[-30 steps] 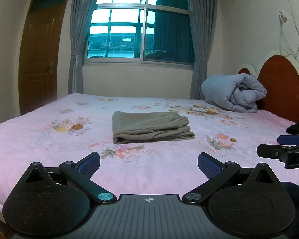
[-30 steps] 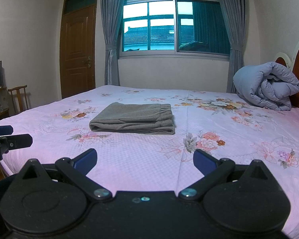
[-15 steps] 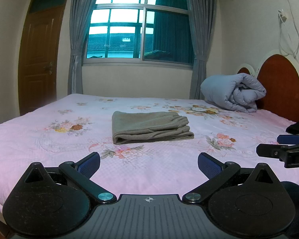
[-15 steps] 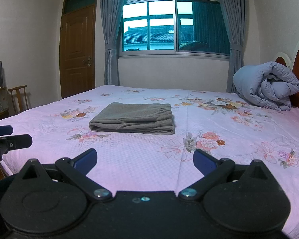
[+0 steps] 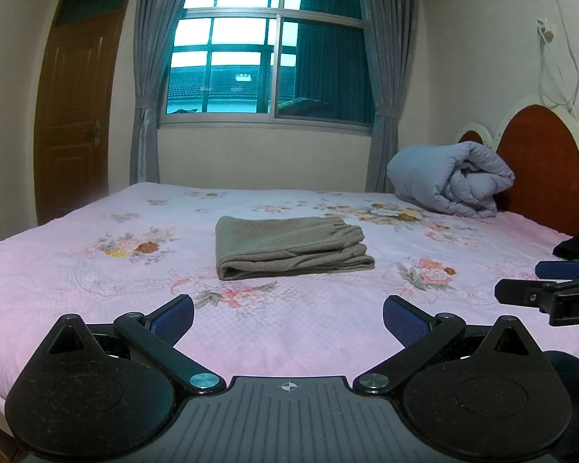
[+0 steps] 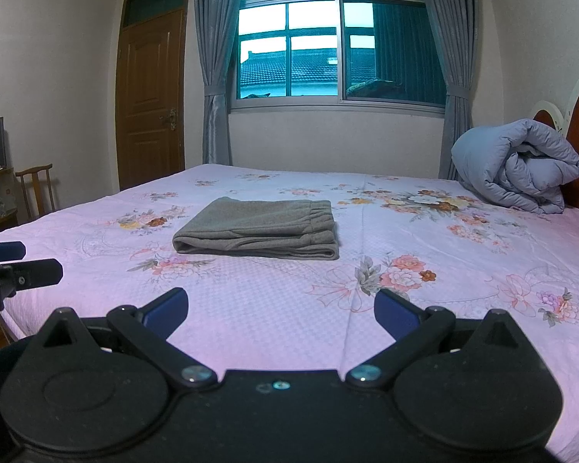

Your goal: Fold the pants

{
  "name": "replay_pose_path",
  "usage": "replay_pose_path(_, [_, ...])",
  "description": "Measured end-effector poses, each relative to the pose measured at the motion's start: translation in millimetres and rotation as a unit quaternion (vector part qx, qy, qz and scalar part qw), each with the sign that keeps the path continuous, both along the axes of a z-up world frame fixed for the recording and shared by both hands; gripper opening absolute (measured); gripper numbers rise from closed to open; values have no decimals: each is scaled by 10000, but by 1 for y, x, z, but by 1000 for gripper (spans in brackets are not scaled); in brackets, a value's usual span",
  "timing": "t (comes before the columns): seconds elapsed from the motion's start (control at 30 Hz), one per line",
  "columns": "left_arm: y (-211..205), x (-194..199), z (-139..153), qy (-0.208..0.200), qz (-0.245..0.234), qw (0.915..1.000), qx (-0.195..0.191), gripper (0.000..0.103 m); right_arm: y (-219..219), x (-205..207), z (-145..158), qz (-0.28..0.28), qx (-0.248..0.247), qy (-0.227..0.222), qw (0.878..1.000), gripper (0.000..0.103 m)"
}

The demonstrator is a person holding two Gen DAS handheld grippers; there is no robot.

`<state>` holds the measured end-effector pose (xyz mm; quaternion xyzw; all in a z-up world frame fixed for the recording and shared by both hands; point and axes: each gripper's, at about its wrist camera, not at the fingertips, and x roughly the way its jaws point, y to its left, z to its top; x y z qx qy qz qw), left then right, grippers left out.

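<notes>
The grey-brown pants (image 5: 285, 245) lie folded into a flat rectangle in the middle of the pink floral bed (image 5: 96, 270); they also show in the right wrist view (image 6: 258, 231). My left gripper (image 5: 288, 314) is open and empty, held back over the near edge of the bed, well short of the pants. My right gripper (image 6: 280, 306) is open and empty too, also near the bed's front edge. Each gripper's fingers show at the side of the other's view: the right one (image 5: 536, 283) and the left one (image 6: 15, 266).
A rolled blue-grey duvet (image 5: 451, 181) lies by the red headboard (image 5: 540, 169) at the far right. A dark item (image 5: 575, 247) sits at the bed's right edge. A wooden chair (image 6: 34, 189) and door (image 6: 150, 96) stand left; a curtained window (image 6: 339, 46) is behind.
</notes>
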<state>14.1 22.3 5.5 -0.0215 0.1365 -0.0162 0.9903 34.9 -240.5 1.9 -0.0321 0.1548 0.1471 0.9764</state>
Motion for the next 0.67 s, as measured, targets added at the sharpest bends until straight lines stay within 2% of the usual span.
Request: replay_pose_path(0.67, [-1, -2, 1, -42, -29, 10000, 75, 103, 0, -1, 1, 0, 0, 2, 10000, 97])
